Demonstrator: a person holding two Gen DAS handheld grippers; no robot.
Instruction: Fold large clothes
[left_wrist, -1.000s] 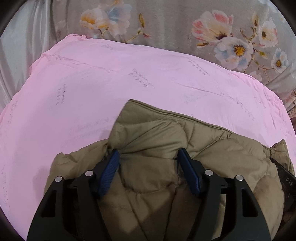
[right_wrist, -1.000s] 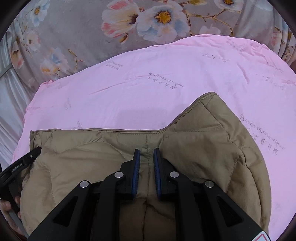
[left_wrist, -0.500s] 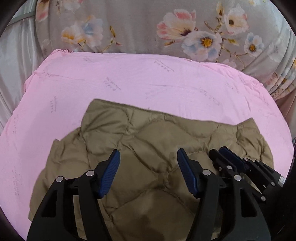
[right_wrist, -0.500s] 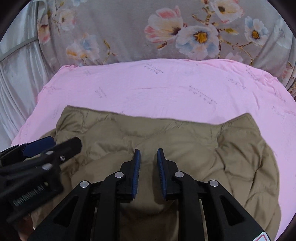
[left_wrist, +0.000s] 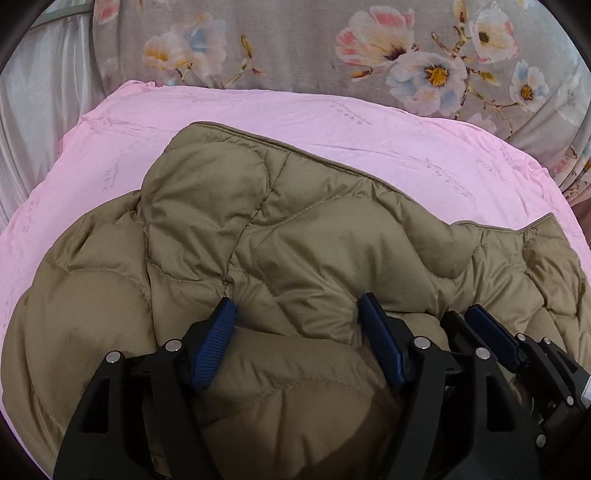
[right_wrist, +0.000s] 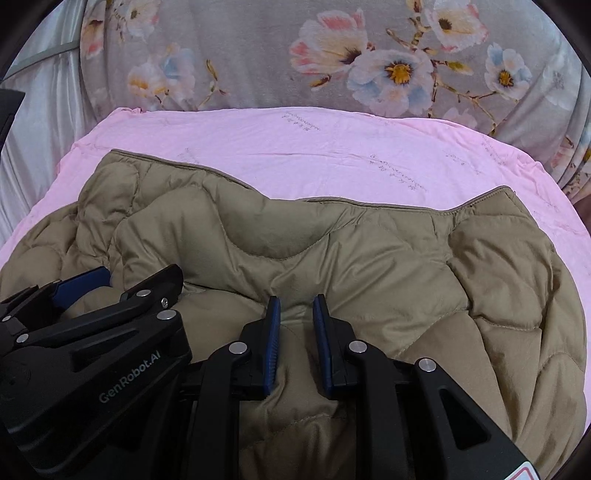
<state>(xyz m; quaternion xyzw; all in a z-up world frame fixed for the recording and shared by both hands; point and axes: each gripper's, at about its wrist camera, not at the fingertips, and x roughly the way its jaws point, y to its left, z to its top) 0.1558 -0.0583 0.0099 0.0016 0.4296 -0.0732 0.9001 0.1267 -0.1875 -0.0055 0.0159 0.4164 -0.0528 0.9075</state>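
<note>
Garment: I see the olive-brown quilted puffer jacket lying bunched on the pale pink sheet with faint printed script, its piped edge running along the far side and puffy folds heaped toward me

Left tongs: my left gripper has its blue ribbed pads set wide and its jaws are opening; a thick roll of the jacket fills the space between them, the left pad sitting against the padding, though I cannot tell whether either pad presses on it

Right tongs: my right gripper has its pads drawn close with a narrow gap, and a ridge of jacket fabric rises up between them; from the right wrist view it looks pinched there

Spacing: the two grippers sit just beside each other over the near part of the jacket; the right one shows at the lower right of the left wrist view, the left one at the lower left of the right wrist view

Surroundings: beyond the pink sheet hangs a grey floral-print cloth with pink, white and blue blossoms; a silvery satin fabric lies to the left
</note>
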